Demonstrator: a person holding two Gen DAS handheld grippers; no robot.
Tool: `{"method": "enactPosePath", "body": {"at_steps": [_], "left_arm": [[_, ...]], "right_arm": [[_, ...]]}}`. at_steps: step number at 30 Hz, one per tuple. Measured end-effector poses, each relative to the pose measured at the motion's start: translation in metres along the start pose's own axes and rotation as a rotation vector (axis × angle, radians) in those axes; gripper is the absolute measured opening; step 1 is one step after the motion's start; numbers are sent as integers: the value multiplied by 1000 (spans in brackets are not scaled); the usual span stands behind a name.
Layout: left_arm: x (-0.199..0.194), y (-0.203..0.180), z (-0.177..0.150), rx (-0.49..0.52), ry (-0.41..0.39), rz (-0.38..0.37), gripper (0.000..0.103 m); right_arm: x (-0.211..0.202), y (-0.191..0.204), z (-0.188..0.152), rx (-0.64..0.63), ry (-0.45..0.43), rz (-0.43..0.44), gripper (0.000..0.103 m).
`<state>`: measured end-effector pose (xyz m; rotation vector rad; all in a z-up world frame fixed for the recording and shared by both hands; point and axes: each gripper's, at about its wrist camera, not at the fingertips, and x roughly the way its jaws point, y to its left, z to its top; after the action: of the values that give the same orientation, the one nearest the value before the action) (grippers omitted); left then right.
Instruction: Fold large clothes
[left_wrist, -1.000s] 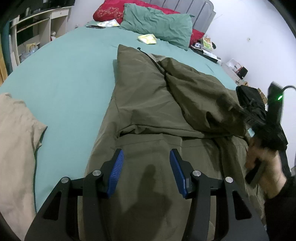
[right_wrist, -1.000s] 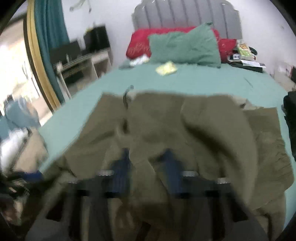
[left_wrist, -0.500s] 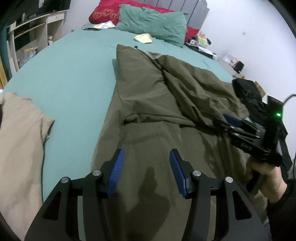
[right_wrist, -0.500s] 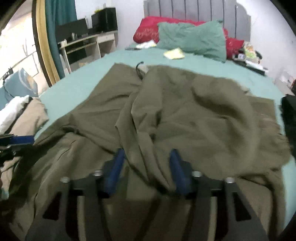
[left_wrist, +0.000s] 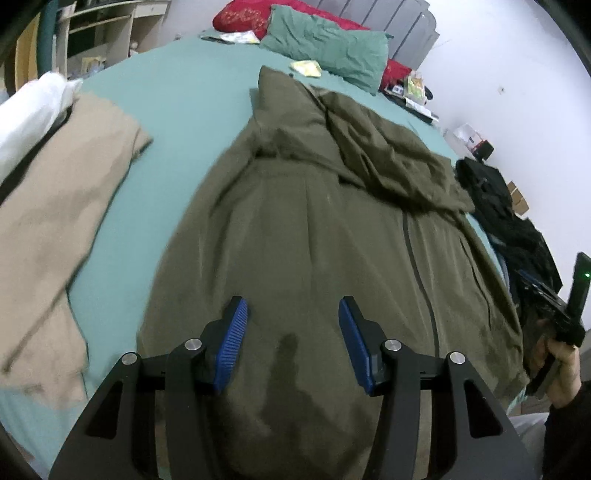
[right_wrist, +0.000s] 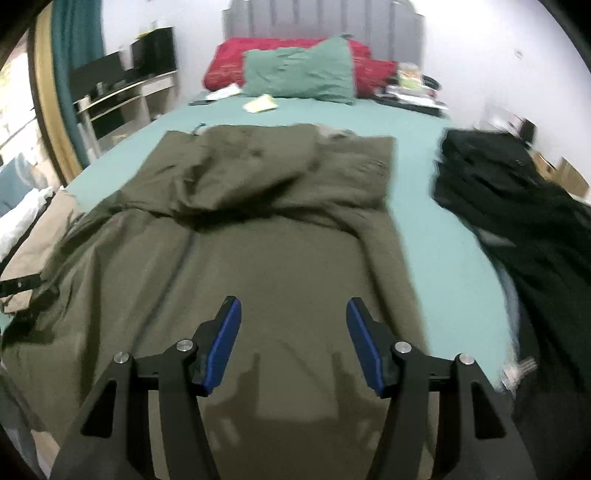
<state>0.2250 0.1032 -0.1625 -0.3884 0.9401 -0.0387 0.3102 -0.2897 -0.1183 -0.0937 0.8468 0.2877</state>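
Observation:
An olive green jacket (left_wrist: 332, 240) lies spread lengthwise on the teal bed (left_wrist: 177, 110), zip side up. Its upper part and sleeve are folded over in a rumpled heap near the collar. My left gripper (left_wrist: 293, 332) hovers open over the jacket's lower body with nothing between its blue pads. In the right wrist view the same jacket (right_wrist: 280, 266) fills the middle, a folded layer lying across its top. My right gripper (right_wrist: 293, 332) is open and empty above the lower right half. In the left wrist view the right gripper (left_wrist: 535, 291) appears at the jacket's right edge, held by a hand (left_wrist: 561, 373).
A beige garment (left_wrist: 55, 221) and something white lie on the bed to the jacket's left. A black garment (right_wrist: 517, 206) is heaped along the right side. Green and red pillows (right_wrist: 299, 74) and small items sit by the headboard. Shelves stand beyond the left side.
The right gripper, shut on a blurred fold of jacket before, has opened and pulled back to the lower right. The fold now lies across the top. The left gripper drew back.

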Motion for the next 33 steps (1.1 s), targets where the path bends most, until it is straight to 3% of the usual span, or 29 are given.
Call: {"method": "enactPosePath", "body": {"at_steps": [6, 11, 16, 18, 22, 24, 26, 28, 31, 33], "left_arm": [[-2, 5, -50, 34, 4, 102, 55], [-4, 1, -71, 90, 42, 165, 55], [-43, -6, -70, 152, -113, 286, 55], [-48, 6, -69, 102, -126, 311, 55], [-36, 32, -69, -1, -55, 321, 56], [-25, 43, -72, -38, -5, 324, 68], [-12, 49, -78, -71, 61, 299, 68], [-10, 44, -80, -52, 52, 330, 68], [-7, 35, -85, -31, 45, 363, 68], [-6, 33, -86, -19, 46, 366, 68]], "right_arm": [[-34, -48, -58, 49, 34, -93, 60], [-37, -89, -111, 153, 110, -92, 60], [-37, -107, -143, 259, 133, -50, 60], [-40, -106, -148, 265, 112, -58, 60], [-42, -103, -161, 307, 97, -41, 60], [-43, -101, -163, 318, 93, -32, 59], [-42, -101, -165, 319, 93, -16, 54], [-42, -99, -166, 320, 93, -9, 50], [-44, -101, -170, 359, 84, 40, 33], [-44, -100, -172, 379, 81, 75, 16]]}}
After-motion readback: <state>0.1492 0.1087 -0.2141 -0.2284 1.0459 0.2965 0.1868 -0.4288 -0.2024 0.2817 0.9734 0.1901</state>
